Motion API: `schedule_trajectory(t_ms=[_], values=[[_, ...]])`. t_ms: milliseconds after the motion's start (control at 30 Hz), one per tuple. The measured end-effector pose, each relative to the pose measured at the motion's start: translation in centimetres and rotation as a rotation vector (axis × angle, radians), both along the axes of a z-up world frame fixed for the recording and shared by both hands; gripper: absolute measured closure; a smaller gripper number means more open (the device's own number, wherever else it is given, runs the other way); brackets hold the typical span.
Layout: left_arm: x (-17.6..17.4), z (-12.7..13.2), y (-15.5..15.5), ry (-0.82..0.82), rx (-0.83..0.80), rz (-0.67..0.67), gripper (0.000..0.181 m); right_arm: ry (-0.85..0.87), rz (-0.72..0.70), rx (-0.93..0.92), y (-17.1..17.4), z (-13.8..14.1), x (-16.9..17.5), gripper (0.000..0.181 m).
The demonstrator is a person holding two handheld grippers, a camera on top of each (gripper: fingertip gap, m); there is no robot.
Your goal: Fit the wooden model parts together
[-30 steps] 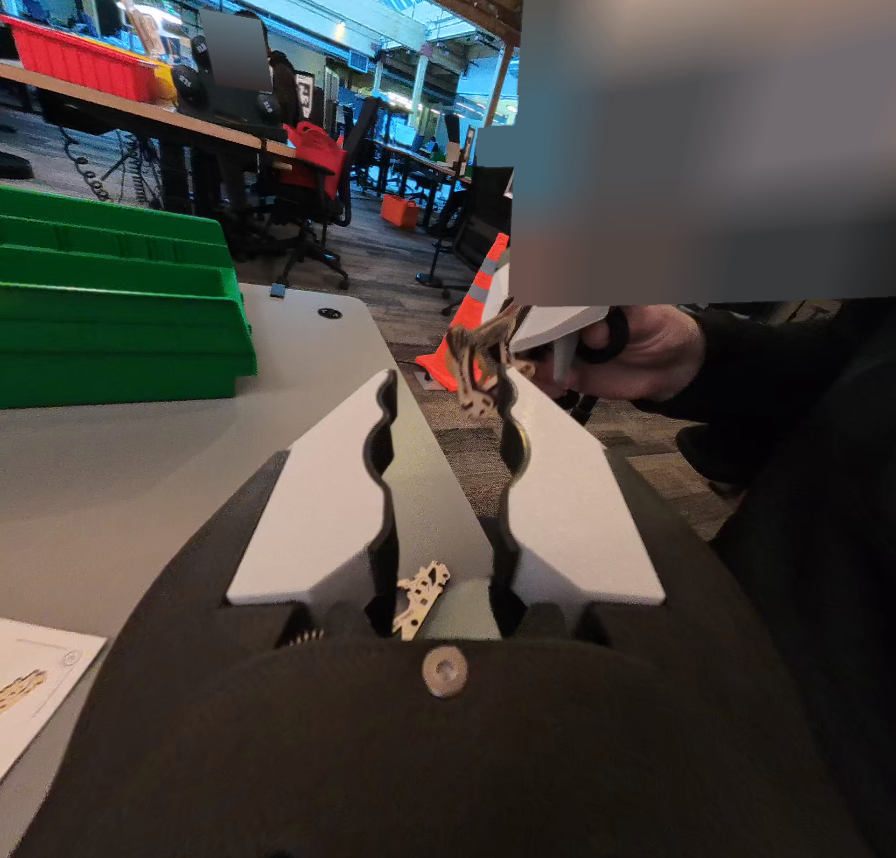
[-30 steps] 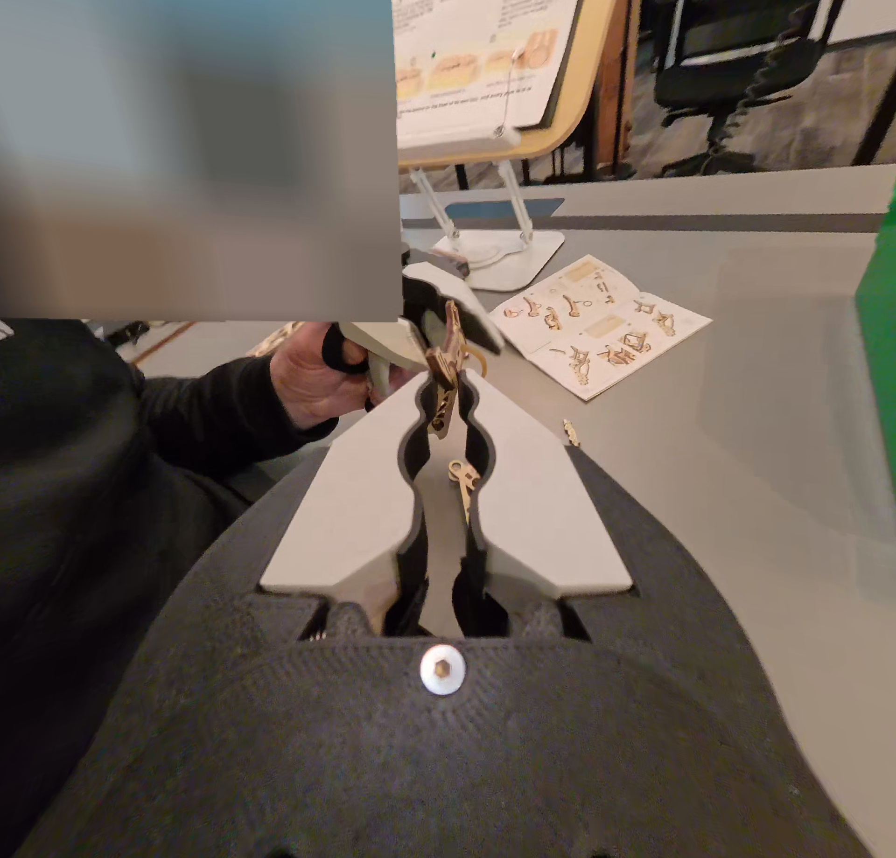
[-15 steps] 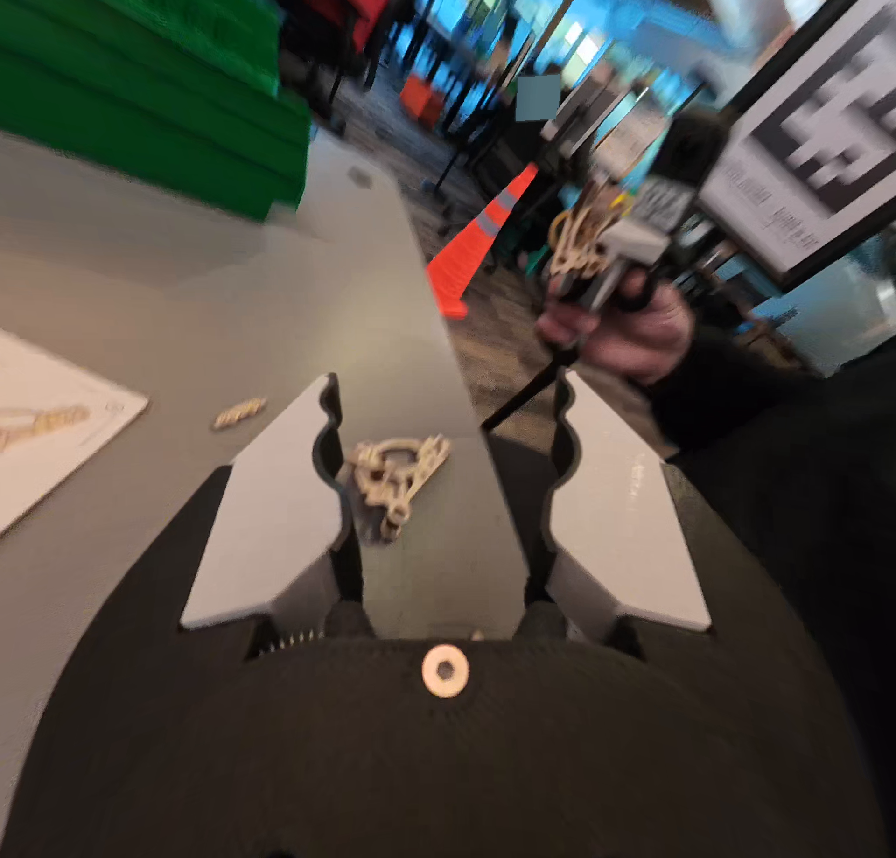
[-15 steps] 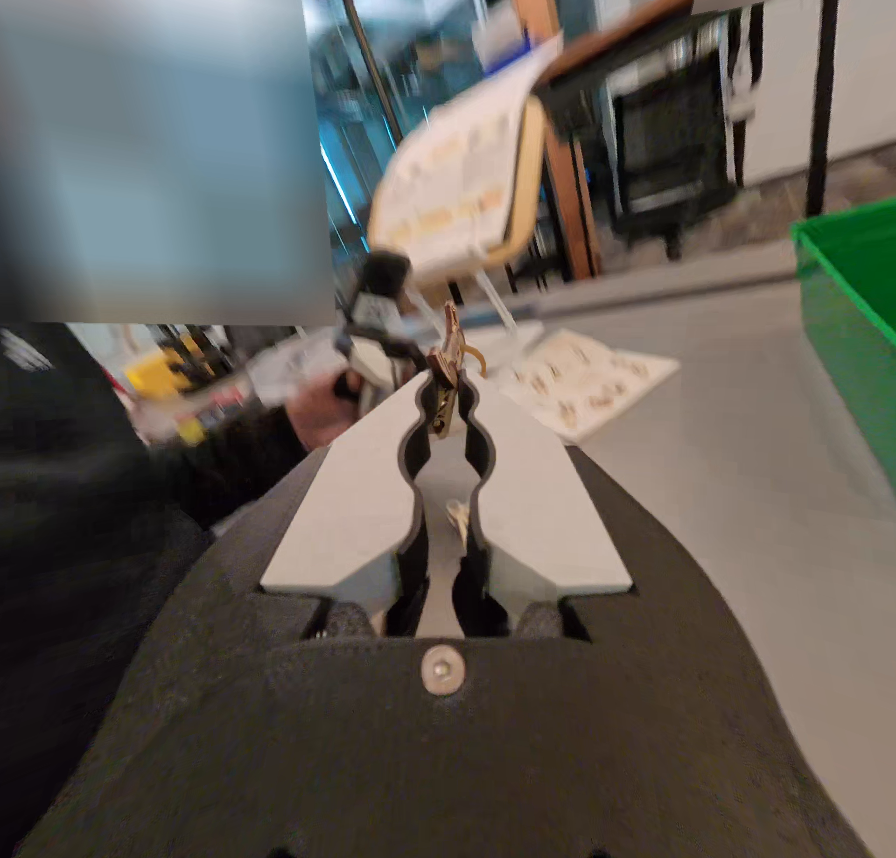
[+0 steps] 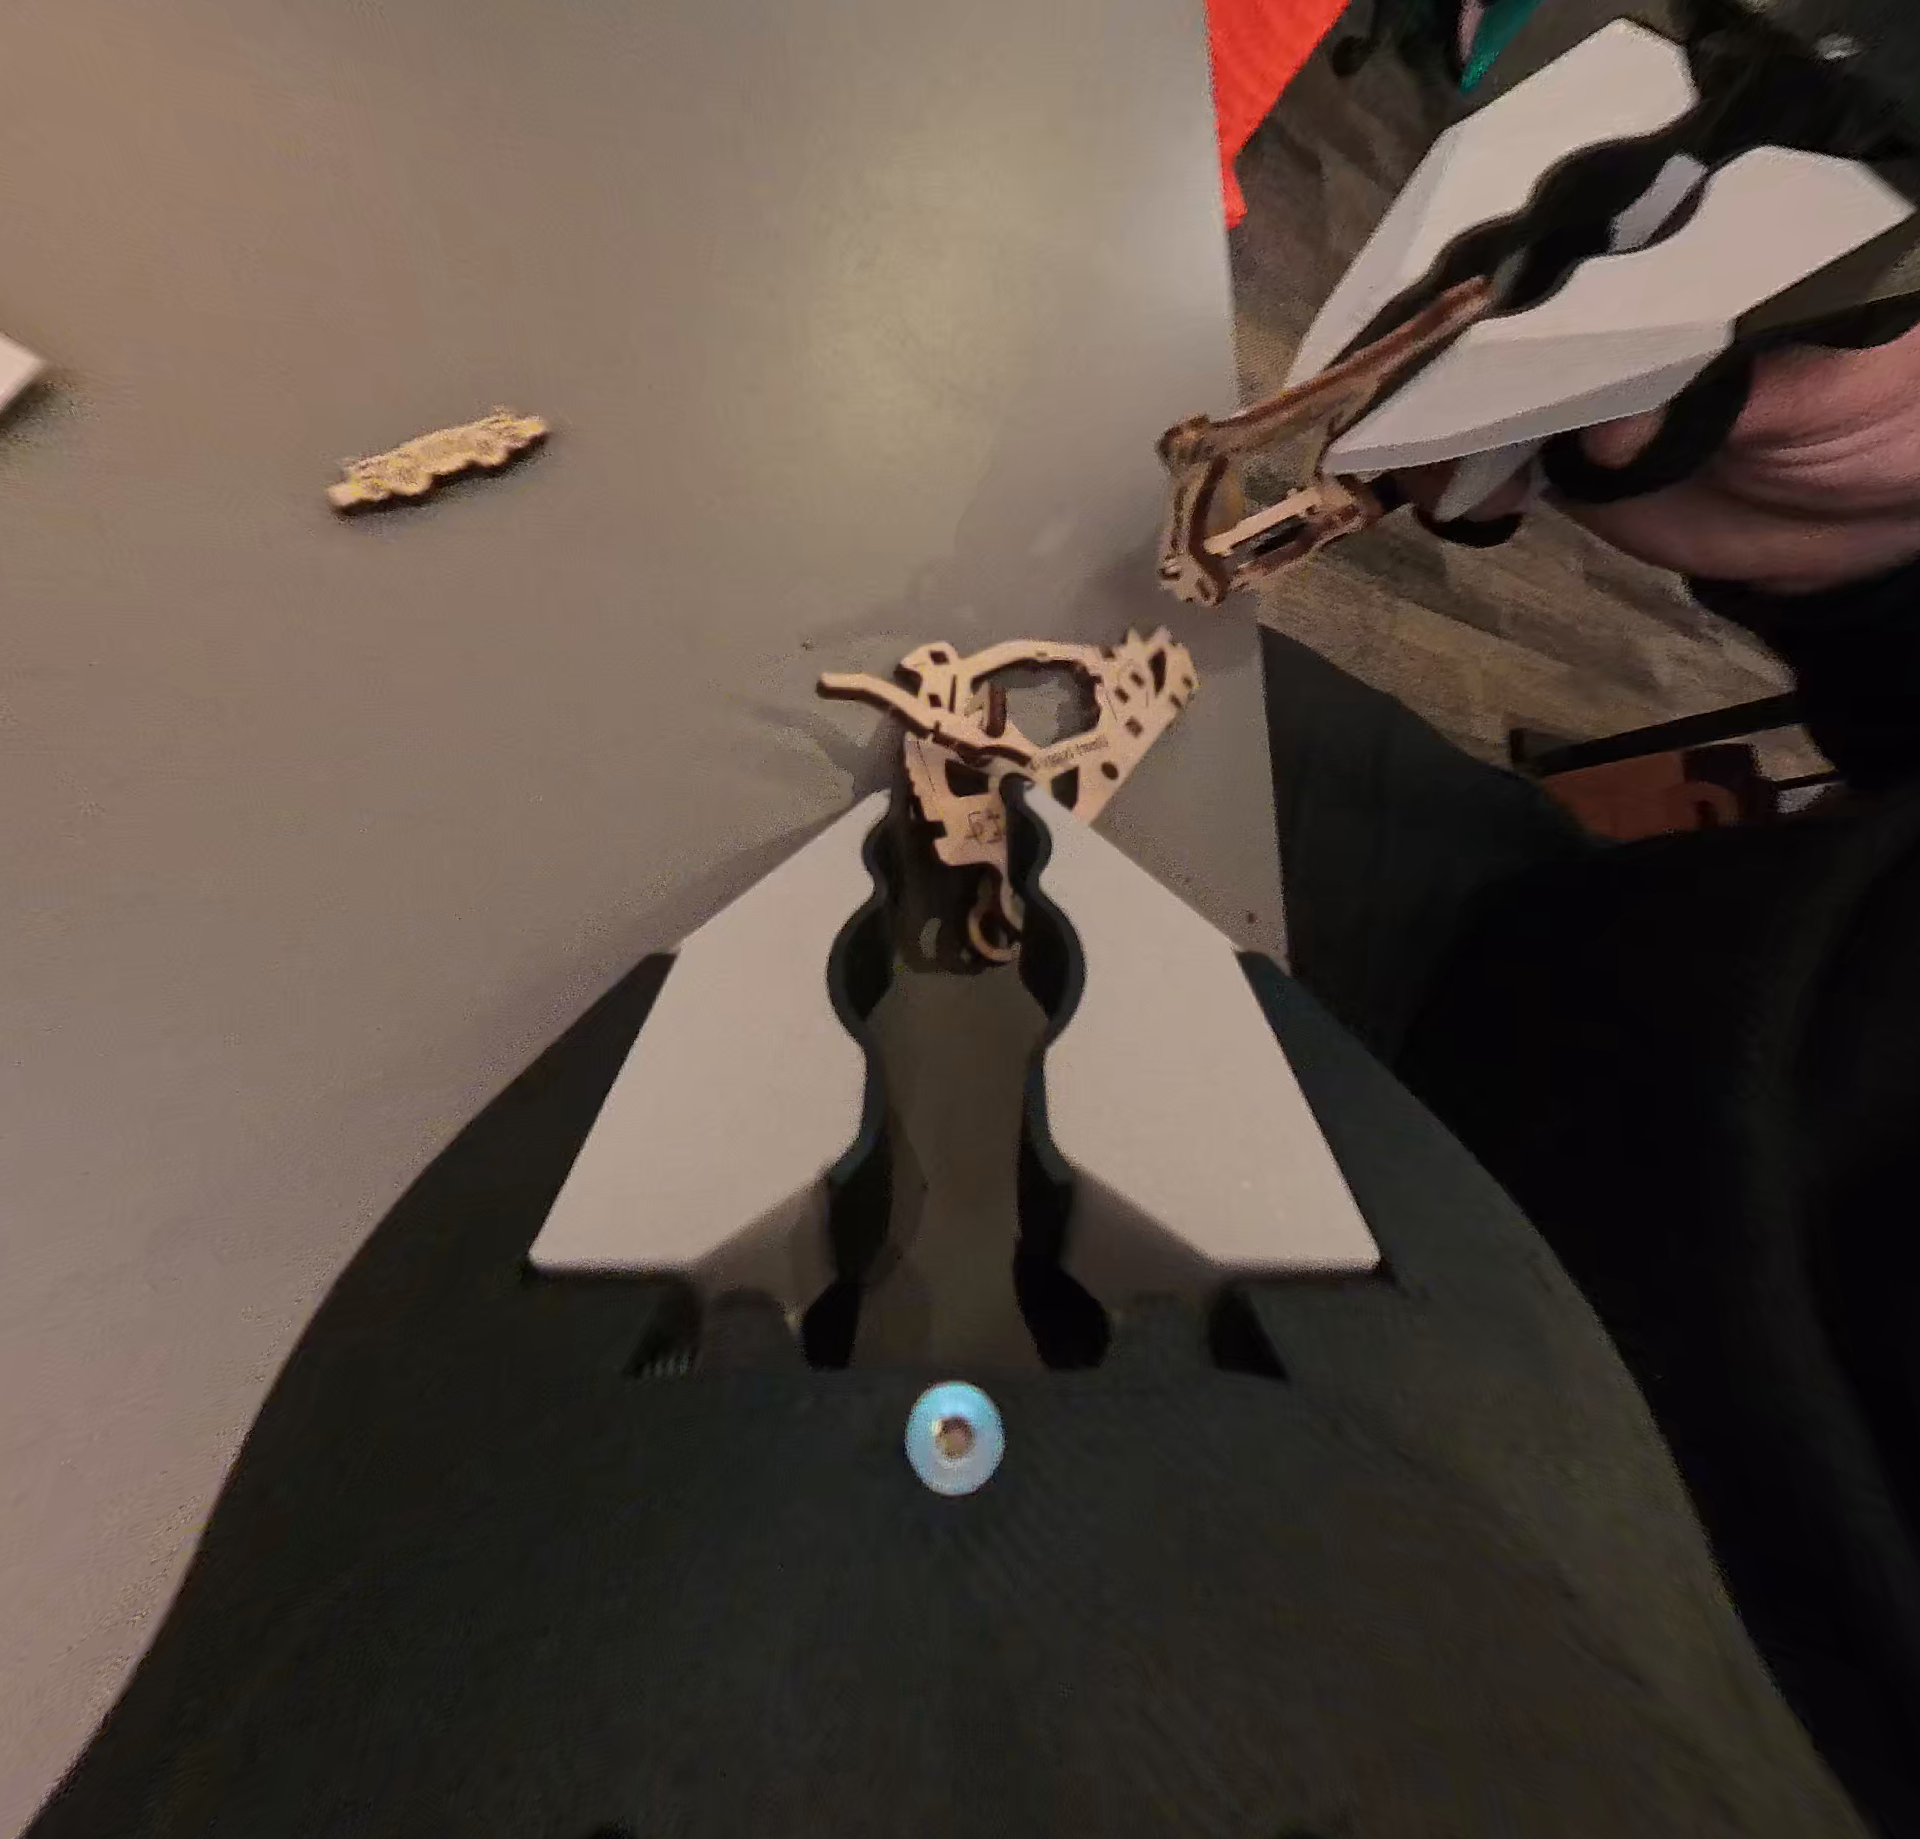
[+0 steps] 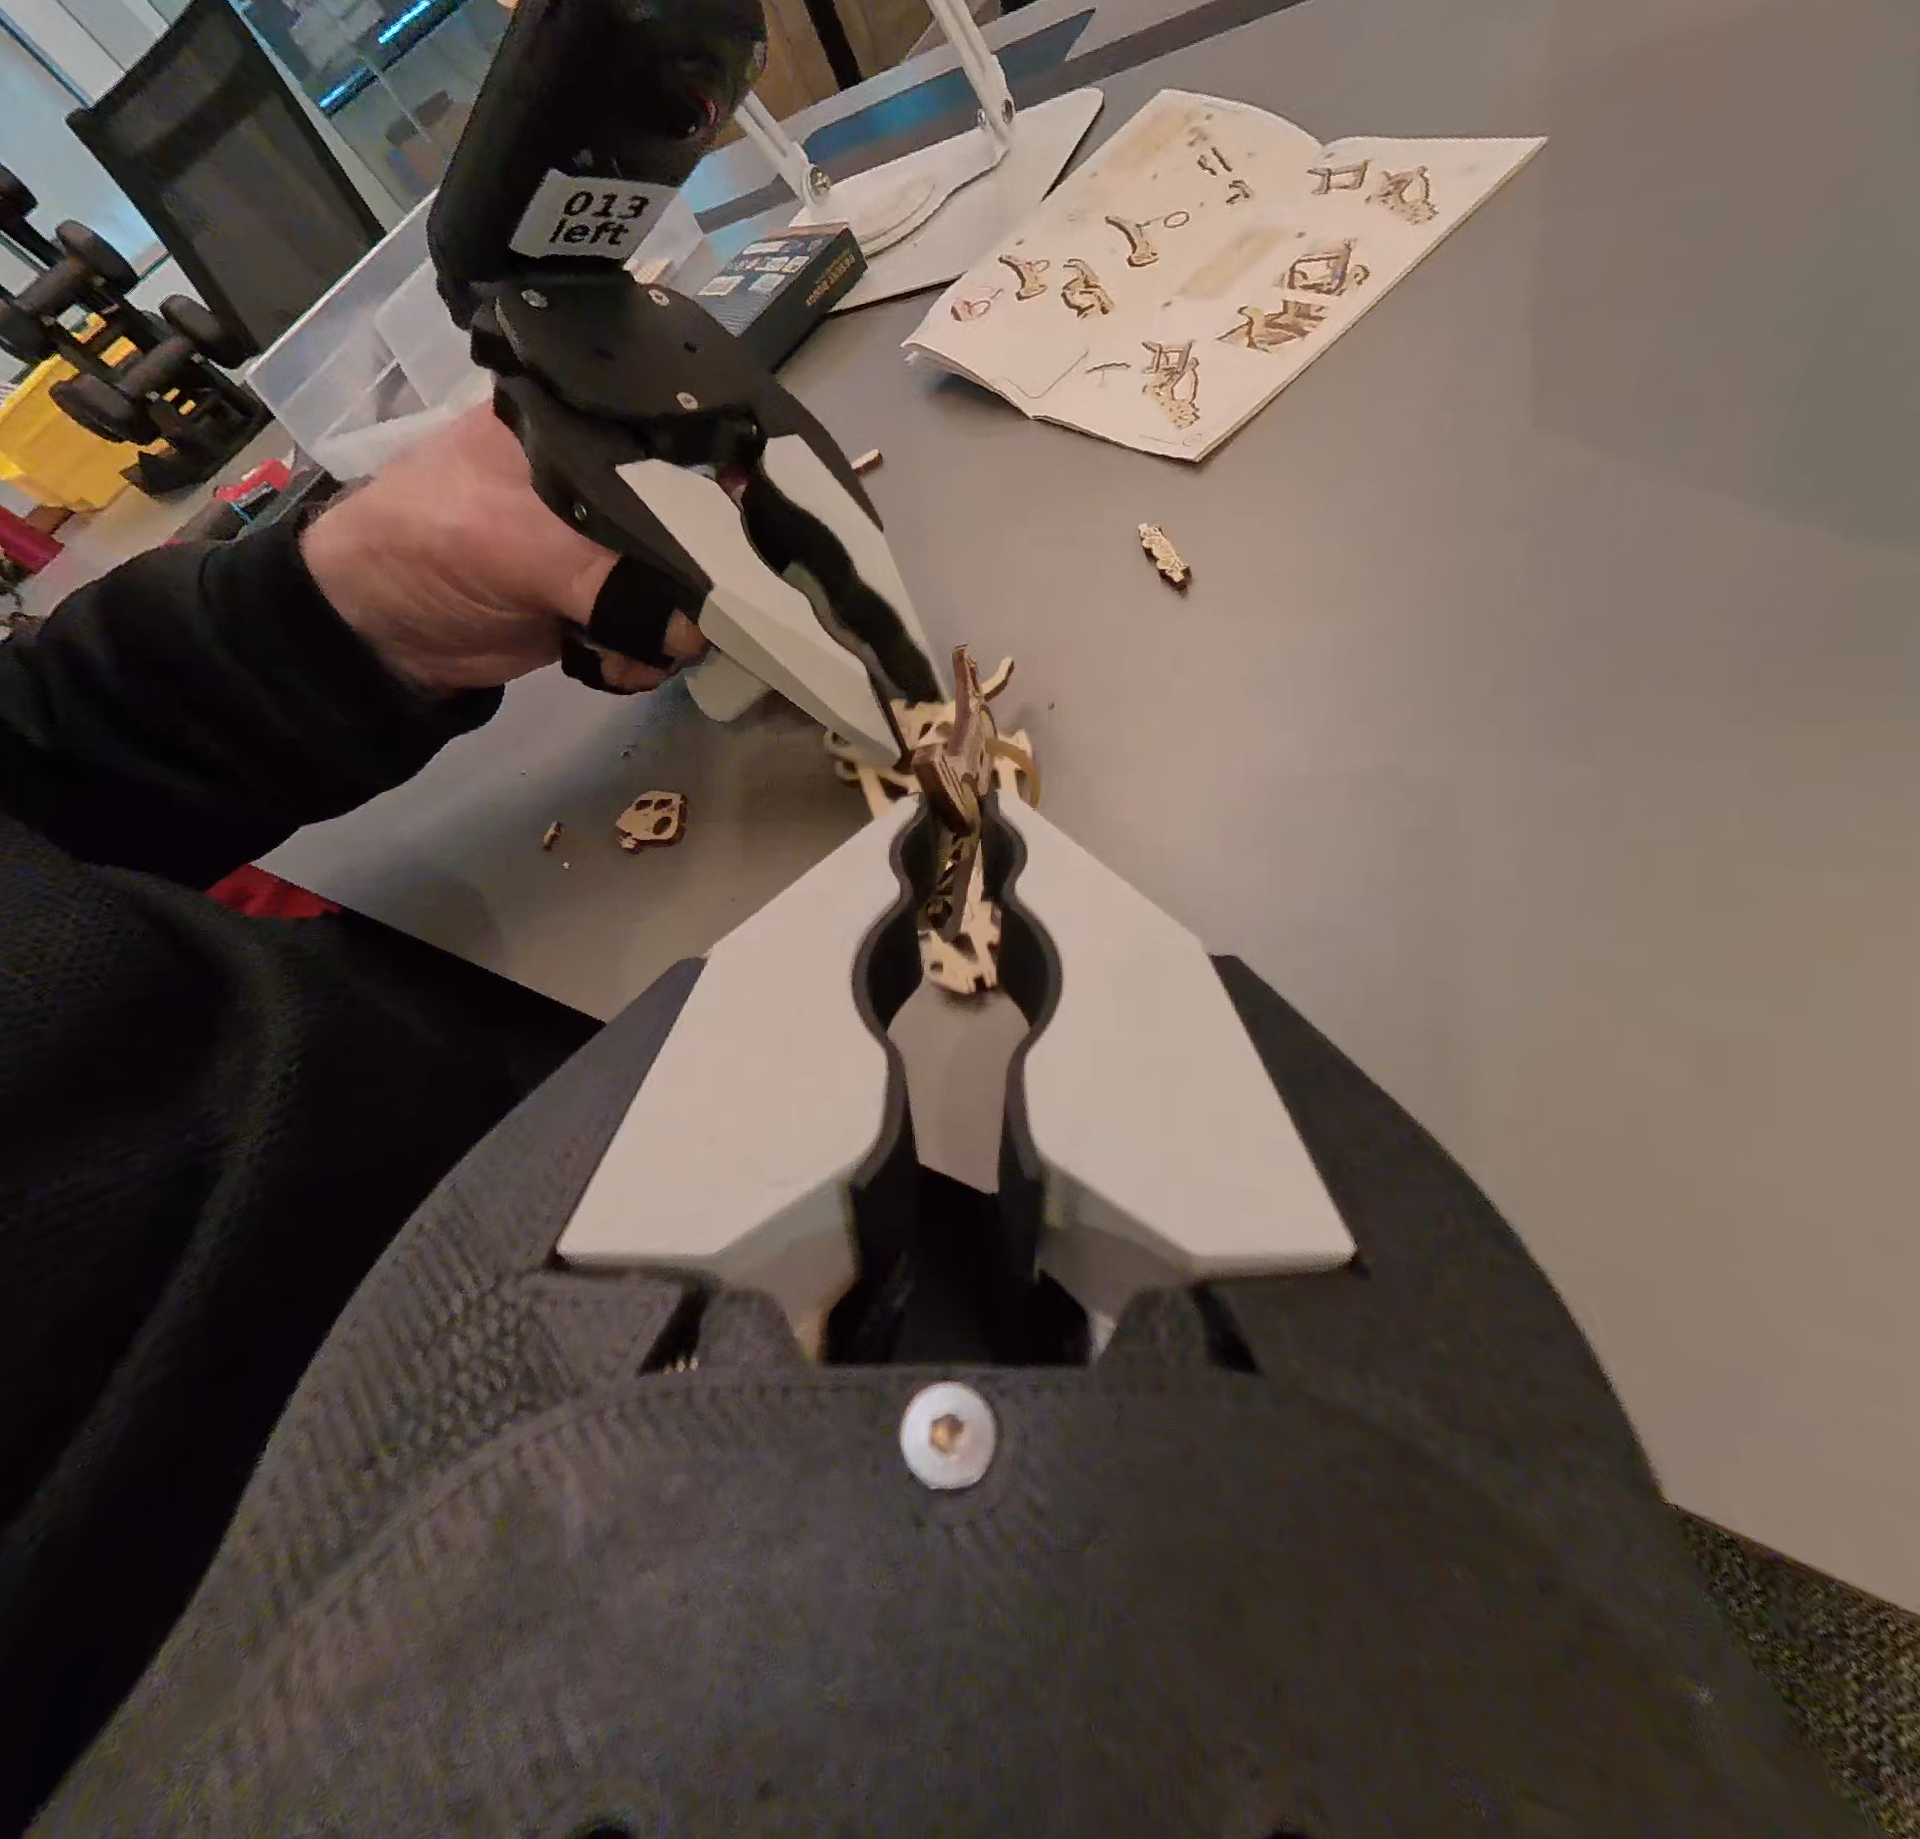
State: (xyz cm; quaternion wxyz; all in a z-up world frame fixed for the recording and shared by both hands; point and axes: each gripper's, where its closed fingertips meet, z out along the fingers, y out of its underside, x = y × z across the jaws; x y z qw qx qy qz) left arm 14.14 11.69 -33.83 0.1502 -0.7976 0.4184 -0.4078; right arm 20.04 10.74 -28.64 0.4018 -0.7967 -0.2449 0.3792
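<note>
L gripper (image 5: pixel 951 802) clamped on flat wooden piece (image 5: pixel 1039 740) lying on grey table (image 5: pixel 520 179), R gripper (image 6: pixel 956 813) clenched on second wooden part (image 6: pixel 961 750) held just above, loose strip (image 5: pixel 436 459) seen nearby.

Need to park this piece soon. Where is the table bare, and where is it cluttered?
Bare: the grey table right of the small loose part, below the instruction booklet. Crowded: around the left claw and the wooden assembly, with scraps by the near edge.
</note>
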Motion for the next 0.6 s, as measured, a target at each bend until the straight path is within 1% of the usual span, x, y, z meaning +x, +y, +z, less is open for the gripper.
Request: schedule_trajectory(t_ms=[33, 133, 167, 200, 233, 267, 367, 433, 500, 533, 600], values=[[0.2, 0.0, -0.1, -0.015, -0.014, 0.008, 0.166, 0.004, -0.004, -0.008, 0.0, -0.1, 0.0, 0.176], [0.6, 0.0, -0.3, -0.035, -0.026, 0.018, 0.167, 0.011, -0.011, -0.026, 0.1, -0.5, 0.2, 0.176], [0.5, 0.1, 0.0, -0.030, 0.006, 0.032, 0.167, 0.021, -0.015, -0.030, 0.1, -0.5, 0.3, 0.177], [0.4, 0.5, 0.3, -0.040, 0.046, 0.042, 0.170, 0.030, -0.019, -0.030, 0.2, -0.4, 0.3, 0.177], [0.2, 1.0, 0.5, -0.052, 0.070, 0.055, 0.177, 0.031, -0.023, -0.025, 0.3, -0.3, 0.4, 0.176], [-0.3, 1.4, 1.4, -0.042, 0.135, 0.098, 0.177, 0.033, -0.027, -0.017, 0.5, -0.1, 0.4, 0.176], [-1.6, 3.3, 3.0, -0.012, 0.351, 0.161, 0.178, 0.060, -0.030, 0.016, 1.1, 1.0, 0.0, 0.176], [-2.4, 4.4, 3.4, 0.014, 0.481, 0.174, 0.178, 0.054, -0.030, 0.038, 1.5, 1.3, -0.4, 0.176], [-3.6, 5.7, 4.0, 0.047, 0.670, 0.234, 0.178, 0.078, -0.045, 0.052, 1.9, 1.9, -0.7, 0.176], [-4.1, 5.8, 3.8, 0.075, 0.735, 0.240, 0.178, 0.078, -0.048, 0.063, 2.0, 2.0, -0.8, 0.176], [-4.7, 5.0, 2.9, 0.115, 0.802, 0.239, 0.178, 0.069, -0.038, 0.070, 1.8, 2.0, -1.3, 0.176]])
